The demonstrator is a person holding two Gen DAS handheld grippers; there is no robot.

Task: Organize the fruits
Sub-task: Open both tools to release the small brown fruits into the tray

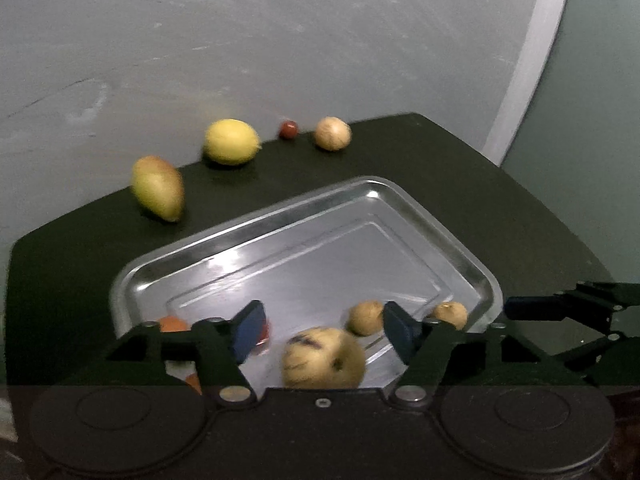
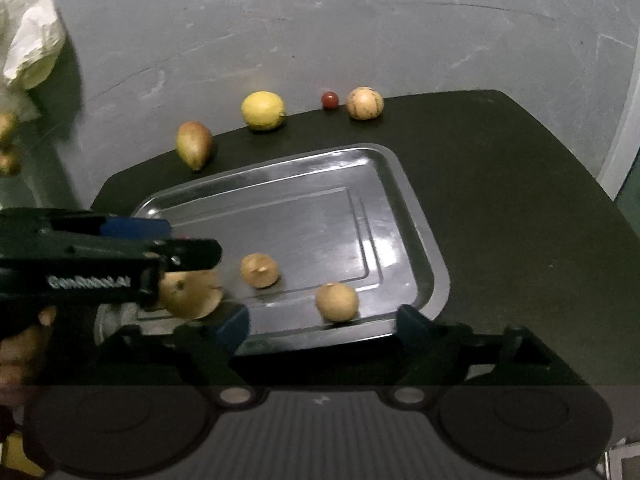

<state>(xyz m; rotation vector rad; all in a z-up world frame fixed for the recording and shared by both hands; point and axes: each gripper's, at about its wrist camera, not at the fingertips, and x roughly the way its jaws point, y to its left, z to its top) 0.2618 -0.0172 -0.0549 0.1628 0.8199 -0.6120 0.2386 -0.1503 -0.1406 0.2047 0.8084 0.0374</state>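
1. Fruits sit partly in the tray, partly loose on the dark counter (image 2: 500,208).
2. Metal tray (image 2: 404,200) lies mid-counter, angled.
3. Left tool (image 1: 322,330) hangs over the tray's near end, jaws spread; striped yellowish fruit (image 1: 323,358) is between its fingers, blurred, contact cannot be told.
4. Right tool (image 2: 322,326) is at the tray's near rim, jaws wide apart, gripping nothing.
5. Pear (image 2: 194,145) lies on the counter beyond the tray's far-left corner, tip toward the tray.
6. Lemon (image 2: 263,110) sits near the counter's back edge, right of the pear.
7. Round tan fruit (image 2: 364,103) sits farther right along that edge.
8. Two small tan fruits (image 2: 260,270) (image 2: 337,301) rest in the tray's near part, apart.
9. Orange-red fruits (image 1: 173,324) show in the tray, mostly hidden behind the left tool.
10. Small red fruit (image 2: 330,100) sits just left of the round tan one.
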